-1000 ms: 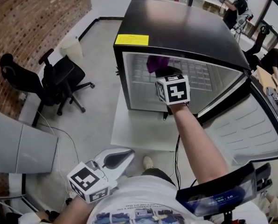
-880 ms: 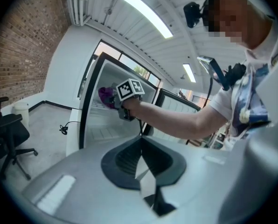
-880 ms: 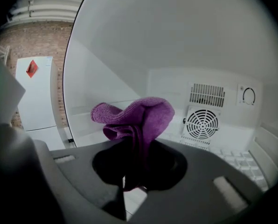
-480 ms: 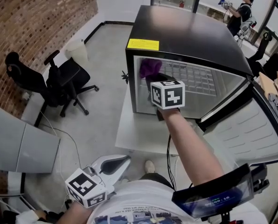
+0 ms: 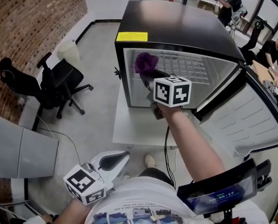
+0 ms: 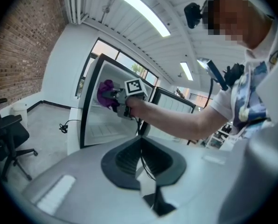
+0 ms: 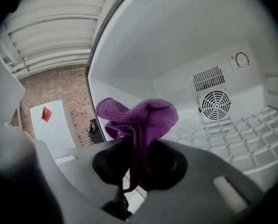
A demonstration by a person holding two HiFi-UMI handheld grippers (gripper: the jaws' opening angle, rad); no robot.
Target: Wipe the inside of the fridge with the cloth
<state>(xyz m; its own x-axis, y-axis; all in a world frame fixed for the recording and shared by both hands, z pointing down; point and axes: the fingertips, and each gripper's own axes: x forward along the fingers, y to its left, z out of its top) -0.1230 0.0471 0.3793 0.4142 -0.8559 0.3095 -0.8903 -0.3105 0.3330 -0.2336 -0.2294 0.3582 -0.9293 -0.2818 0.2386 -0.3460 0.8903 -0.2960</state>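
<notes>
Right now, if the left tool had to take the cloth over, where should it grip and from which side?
Probably the bunched lobe of the cloth that bulges past the shut jaws of the right tool, not the thin strip pinched between them. Come through the fridge's open front, from above the right tool; a side wall stands close beside the cloth.

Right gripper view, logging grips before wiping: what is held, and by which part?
The purple cloth, pinched by its gathered lower folds in the right gripper.
</notes>
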